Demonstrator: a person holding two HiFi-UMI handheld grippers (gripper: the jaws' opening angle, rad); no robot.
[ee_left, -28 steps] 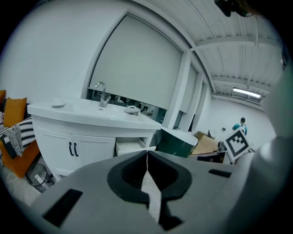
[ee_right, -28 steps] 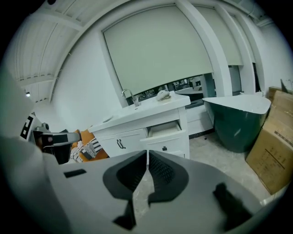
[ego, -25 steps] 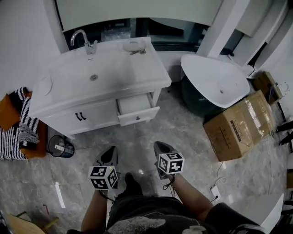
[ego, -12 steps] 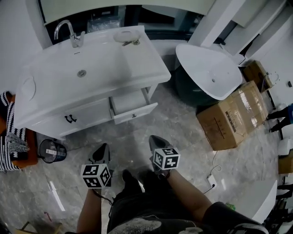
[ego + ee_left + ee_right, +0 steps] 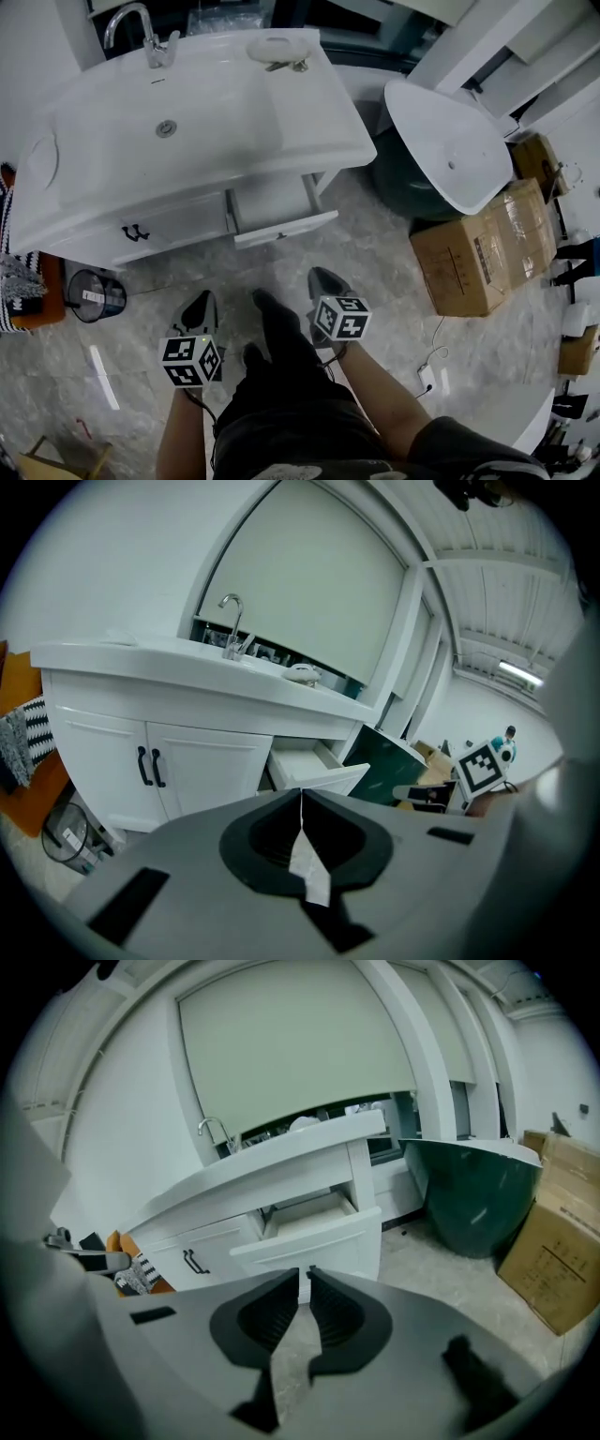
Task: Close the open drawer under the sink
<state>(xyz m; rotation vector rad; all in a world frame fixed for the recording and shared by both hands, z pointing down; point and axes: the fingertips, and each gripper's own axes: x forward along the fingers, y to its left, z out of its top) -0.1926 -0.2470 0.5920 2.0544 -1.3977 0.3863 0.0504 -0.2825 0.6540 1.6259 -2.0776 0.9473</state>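
The white vanity (image 5: 187, 122) has one drawer (image 5: 279, 208) pulled out at its lower right, its front panel (image 5: 286, 228) standing off the cabinet. The drawer (image 5: 314, 766) also shows in the left gripper view, and in the right gripper view the drawer (image 5: 314, 1227) lies straight ahead. My left gripper (image 5: 202, 300) hangs over the floor, well short of the cabinet doors, shut and empty. My right gripper (image 5: 322, 275) is below the drawer front with a strip of floor between, shut with nothing held. Both the left gripper (image 5: 300, 792) and the right gripper (image 5: 305, 1272) point toward the vanity.
Black handles (image 5: 136, 232) mark the cabinet doors left of the drawer. A white basin on a dark green base (image 5: 450, 155) and a cardboard box (image 5: 483, 248) stand to the right. A small bin (image 5: 89, 295) sits at the left. A cable and plug (image 5: 427, 375) lie on the marble floor.
The view has come nearer to the vanity. Both grippers have sunk and moved toward it. The person's dark leg has stepped forward between the grippers.
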